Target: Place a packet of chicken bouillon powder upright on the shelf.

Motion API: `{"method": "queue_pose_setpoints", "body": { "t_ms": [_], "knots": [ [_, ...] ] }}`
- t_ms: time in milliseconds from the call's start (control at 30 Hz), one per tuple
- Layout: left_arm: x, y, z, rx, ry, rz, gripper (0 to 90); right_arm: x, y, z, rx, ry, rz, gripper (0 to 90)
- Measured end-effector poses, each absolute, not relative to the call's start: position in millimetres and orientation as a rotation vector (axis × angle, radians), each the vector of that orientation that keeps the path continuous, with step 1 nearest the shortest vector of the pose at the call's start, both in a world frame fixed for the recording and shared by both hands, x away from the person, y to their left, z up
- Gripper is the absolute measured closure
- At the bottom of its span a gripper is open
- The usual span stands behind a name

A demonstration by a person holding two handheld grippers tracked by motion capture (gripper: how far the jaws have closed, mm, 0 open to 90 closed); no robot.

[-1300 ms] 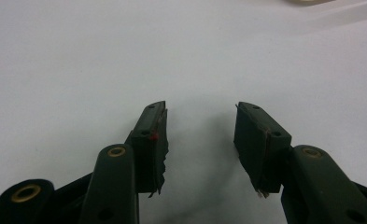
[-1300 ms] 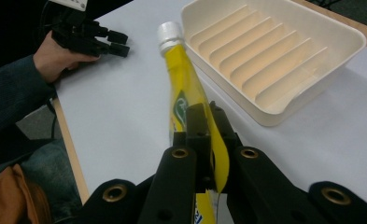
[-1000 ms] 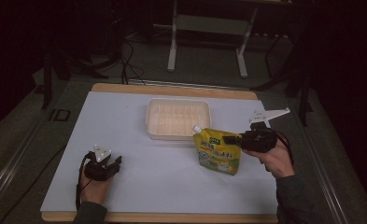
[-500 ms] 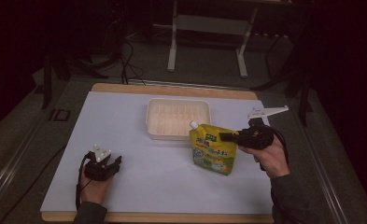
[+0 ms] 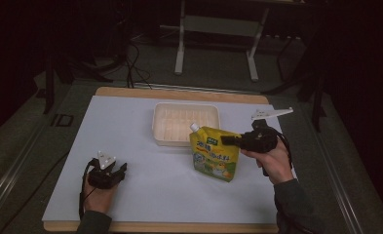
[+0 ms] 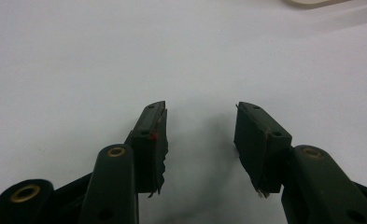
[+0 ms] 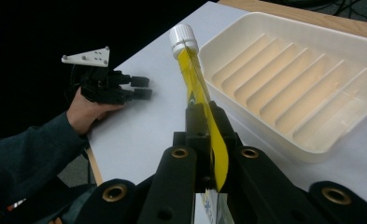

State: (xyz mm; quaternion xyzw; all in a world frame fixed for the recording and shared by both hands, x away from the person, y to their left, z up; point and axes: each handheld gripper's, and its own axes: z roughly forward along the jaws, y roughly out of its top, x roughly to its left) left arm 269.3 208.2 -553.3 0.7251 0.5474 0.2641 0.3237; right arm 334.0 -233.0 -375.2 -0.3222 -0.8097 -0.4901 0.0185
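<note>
The white tray sits at the far middle of the table, unmoved; just in front of it the yellow spouted pouch now hangs upright and lifted, where a second ago it leaned lower, so carrying it into the tray looks next. The right gripper pinches its upper edge tight. The left gripper rests idle, jaws wide

Glossy plastic-film pouch; ribbed matt plastic tray; smooth matt white tabletop.

The right gripper pinches the yellow pouch edge-on beside the ribbed tray.
</note>
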Motion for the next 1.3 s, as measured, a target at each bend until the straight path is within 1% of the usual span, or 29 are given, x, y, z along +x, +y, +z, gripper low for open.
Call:
{"method": "queue_pose_setpoints", "body": {
  "t_ms": [800,1300],
  "knots": [
    [269.1,208.1,-553.1,1.904,1.432,0.698,54.3,344.9,-205.8,-372.9,-1.044,-2.331,-1.609,90.0],
    [269.1,208.2,-553.1,1.903,1.433,0.697,54.3,352.7,-181.1,-368.7,-1.075,-2.267,-1.645,90.0]
  ]
}}
